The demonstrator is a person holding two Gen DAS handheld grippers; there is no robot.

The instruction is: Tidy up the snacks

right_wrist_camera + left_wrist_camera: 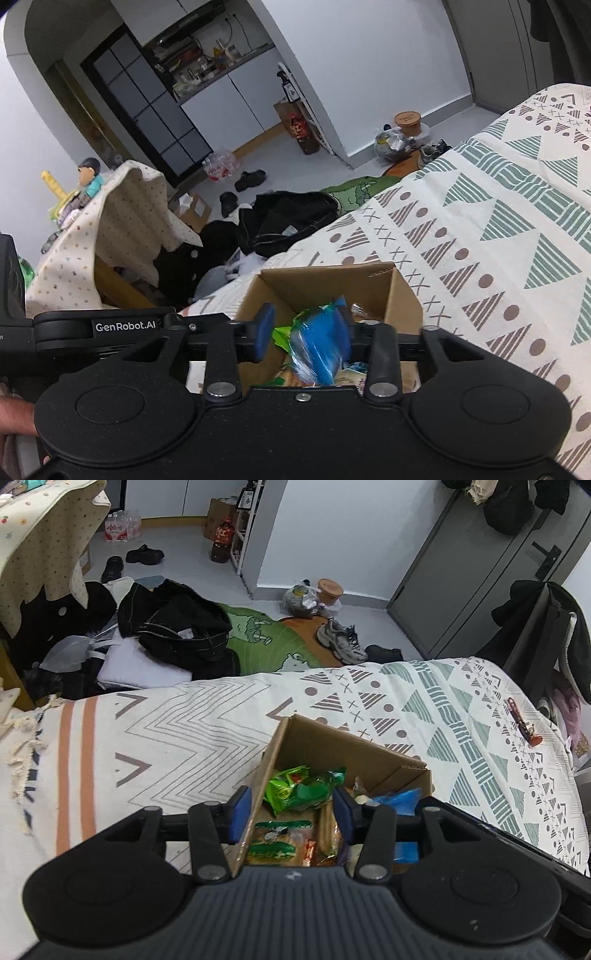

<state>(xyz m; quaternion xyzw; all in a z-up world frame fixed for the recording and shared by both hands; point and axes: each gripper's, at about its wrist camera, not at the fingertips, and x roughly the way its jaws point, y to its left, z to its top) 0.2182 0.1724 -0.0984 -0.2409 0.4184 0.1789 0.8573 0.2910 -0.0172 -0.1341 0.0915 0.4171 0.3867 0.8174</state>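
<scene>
Snacks are piling up in the cardboard box (pixel 334 749), which sits on the patterned bedspread (pixel 192 716) near its edge, at six o'clock in both wrist views. Left tool (pixel 291 814) is spread wide and holding nothing: one blue pad hangs outside the box's left wall, the other sits inside, so the wall runs up between the fingers. That looks like a bracing stance, ready to steady the box while the other side works, though the pads are not pressed on the cardboard. Between them lies a green snack packet (pixel 295 788), crumpled on top of the heap, with biscuit packs (pixel 277 840) just below it toward six o'clock. Right tool (pixel 304 330) is over the open box too, and a blue packet (pixel 319 341) sits between its pads; the right pad touches the wrapper, but there is a clear gap at the left pad, so I cannot tell whether it is gripping or has let go. In the left view that blue packet (pixel 400 797) shows at three o'clock, against the box's right side. Tucking it there makes sense, since the green one fills the middle. One long dark snack (pixel 522 722) lies alone on the bedspread at two o'clock, well apart from the box, not yet gathered. Floor beyond is cluttered with clothes and shoes.
</scene>
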